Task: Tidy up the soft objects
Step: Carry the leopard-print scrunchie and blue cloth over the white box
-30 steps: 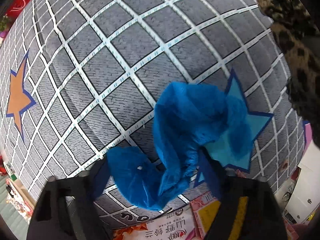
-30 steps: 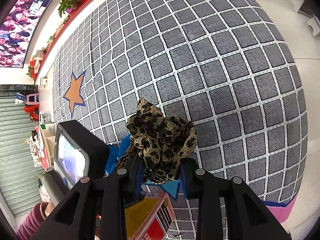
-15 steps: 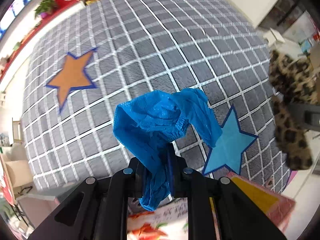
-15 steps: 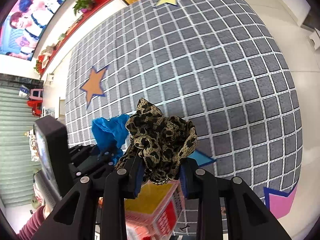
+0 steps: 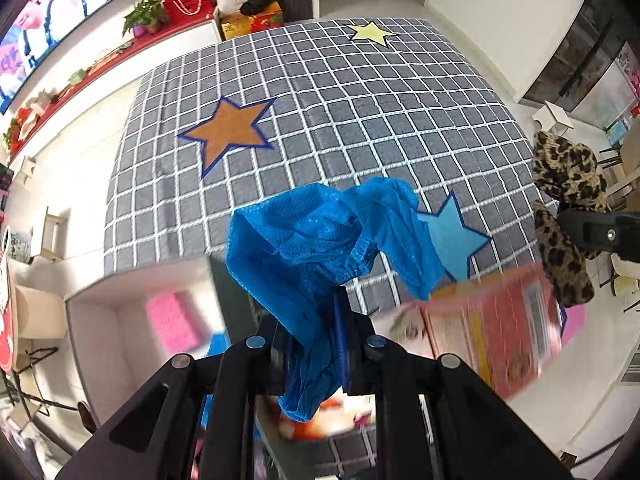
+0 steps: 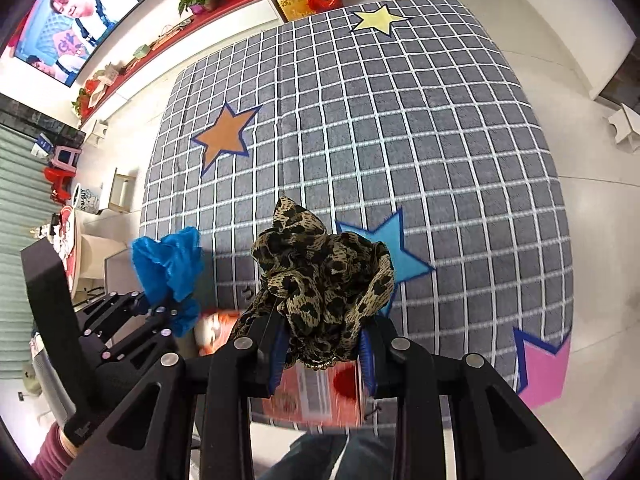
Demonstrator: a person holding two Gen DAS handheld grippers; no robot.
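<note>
- Blue crinkled plastic — a thin elastic-edged cover [image 5: 328, 240] — is clamped in the left gripper [image 5: 338, 344]; the jaws are pinched tight on a bunched part of it, with the rest billowing up above the fingers and a tail hanging below them.
- Leopard-print fabric, a ruffled scrunchie-like bundle [image 6: 320, 276], sits between the blue-padded fingers [image 6: 366, 354] of the right gripper [image 6: 322, 356], which is closed on its lower part.
- Both gripped items hang in the air above a grey rug [image 5: 360, 128] with a white grid, clear of its surface.
- From the left wrist view, the leopard-print bundle shows at the right edge, held by the other gripper's black finger.
- From the right wrist view, the left gripper and its blue cover appear at the lower left, near the leopard bundle but apart from it.
- On the rug lie 4 star patches: orange [image 6: 224, 136], yellow [image 6: 378, 18], light blue [image 5: 452, 236] and, at the near right corner, pink [image 6: 544, 364].
- Below the grippers sits a red-and-pink printed box [image 5: 492, 328], blurred — its print cannot be read.
- A white open compartment [image 5: 132, 320] at the left holds something pink, also blurred.
- A dark red sleeve [image 6: 50, 452] shows at the bottom left of the right wrist view.
</note>
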